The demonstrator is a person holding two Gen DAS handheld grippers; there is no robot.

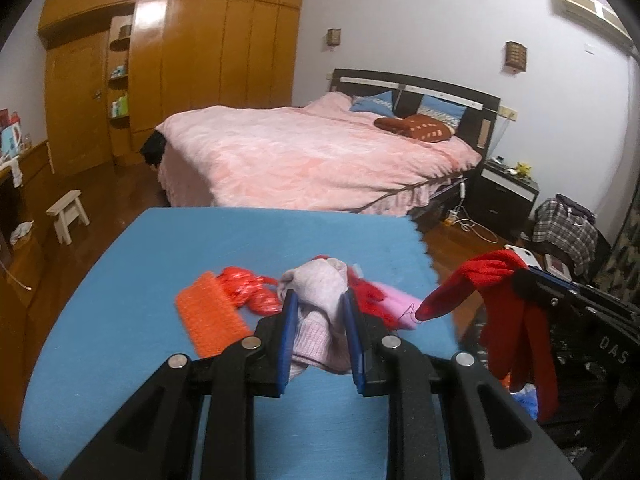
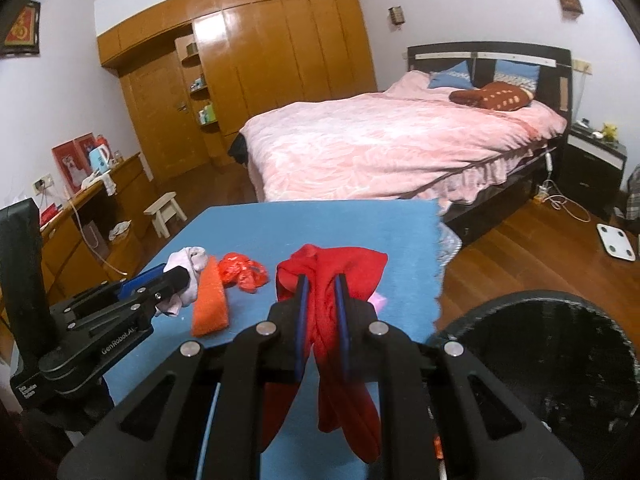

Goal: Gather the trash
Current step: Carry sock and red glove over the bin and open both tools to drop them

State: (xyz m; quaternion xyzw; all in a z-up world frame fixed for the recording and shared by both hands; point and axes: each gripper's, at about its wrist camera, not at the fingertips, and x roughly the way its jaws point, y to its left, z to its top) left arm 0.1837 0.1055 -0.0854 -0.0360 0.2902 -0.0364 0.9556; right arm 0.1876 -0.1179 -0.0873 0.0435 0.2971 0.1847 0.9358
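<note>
- Left gripper (image 1: 318, 308): jaws narrowed onto a pale pink knitted cloth (image 1: 320, 300), which bulges up between the blue pads and hangs below them, lifted off the blue table cover (image 1: 140, 280). The grip is mid-bundle, presumably so the whole piece comes away in one lift.
- Right gripper (image 2: 320, 292): jaws pressed nearly together on a red cloth (image 2: 332, 276). Its long ends dangle freely beneath the fingers, clear of the table.
- Black bin (image 2: 540, 360): stands off the table's right near corner, mouth open upward, close beside the right gripper. Judged the destination for both held items; the red cloth is the nearer to it.
- Remaining on the cover: an orange ridged pad (image 1: 210, 320), a crumpled red plastic bag (image 1: 250, 292) just beyond it, and a pink scrap (image 1: 396, 304) at the right edge.
- Assessment: two items in hand, none of them yet released; three pieces await collection.
- Risk: trailing red ends may catch the bin rim.
</note>
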